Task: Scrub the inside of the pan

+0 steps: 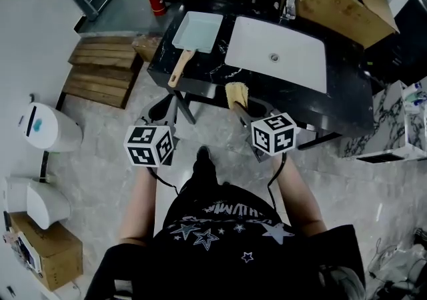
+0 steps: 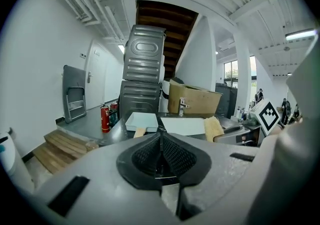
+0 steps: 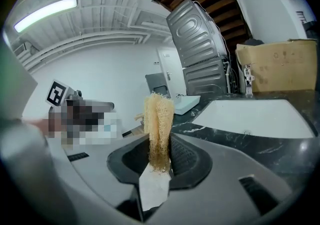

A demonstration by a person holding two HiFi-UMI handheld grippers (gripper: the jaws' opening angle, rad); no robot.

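Two grippers are caught from above in the head view, but jaw state is settled only by the gripper views. The left gripper [image 2: 161, 155] is seen closed, pads together, w/ nothing btwn them. The right gripper [image 3: 159, 155] is clamped on a loofah scrubber [image 3: 158, 129], which is stood upright out of the jaws. In the head view only the scrubber's top is made out, ahead of that gripper's marker cube [image 1: 273, 133]. The pan [image 1: 198, 31], pale blue & rectangular, is shown whole only in the head view. It is set on the dark counter [image 1: 333, 102], ahead of the left gripper, ahead-left of the right one, just left of the white sink [image 1: 277, 52]. Its long axis is laid away from the grippers, w/ the wooden handle [image 1: 181, 69] pointed back toward the left gripper. In both gripper views the pan is seen only at a low angle.
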